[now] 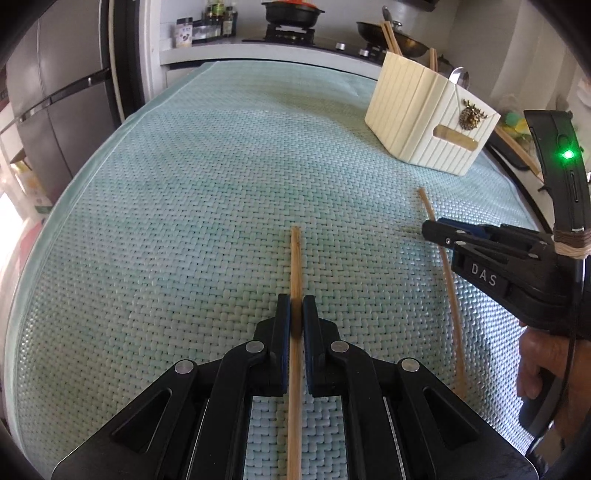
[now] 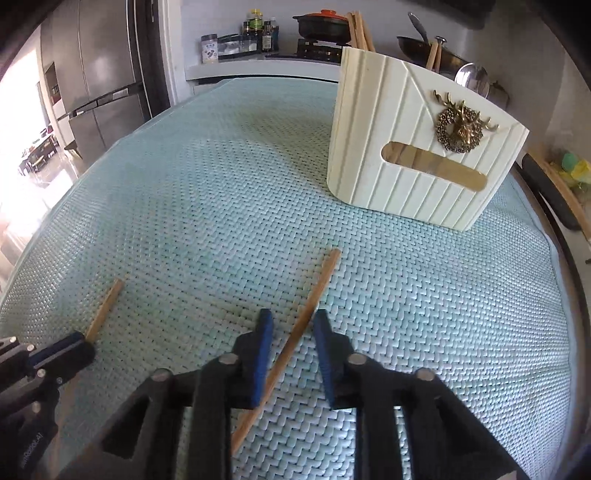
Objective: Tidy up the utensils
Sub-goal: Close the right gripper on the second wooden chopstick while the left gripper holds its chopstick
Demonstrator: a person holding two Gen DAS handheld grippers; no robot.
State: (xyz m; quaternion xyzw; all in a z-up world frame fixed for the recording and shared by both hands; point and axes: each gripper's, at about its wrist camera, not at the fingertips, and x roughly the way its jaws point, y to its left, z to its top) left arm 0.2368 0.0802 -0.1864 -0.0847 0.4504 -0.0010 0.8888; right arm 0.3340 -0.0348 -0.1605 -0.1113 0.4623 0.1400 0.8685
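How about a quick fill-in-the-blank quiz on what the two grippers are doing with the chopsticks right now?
1. The left gripper is shut on a wooden ____.
2. The right gripper has its jaws ____ around a second chopstick.
3. Both sticks are over a woven green ____.
Missing words: chopstick; open; mat.

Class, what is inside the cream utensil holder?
Chopsticks and a metal spoon stick out of the cream utensil holder. Its walls hide their lower ends.
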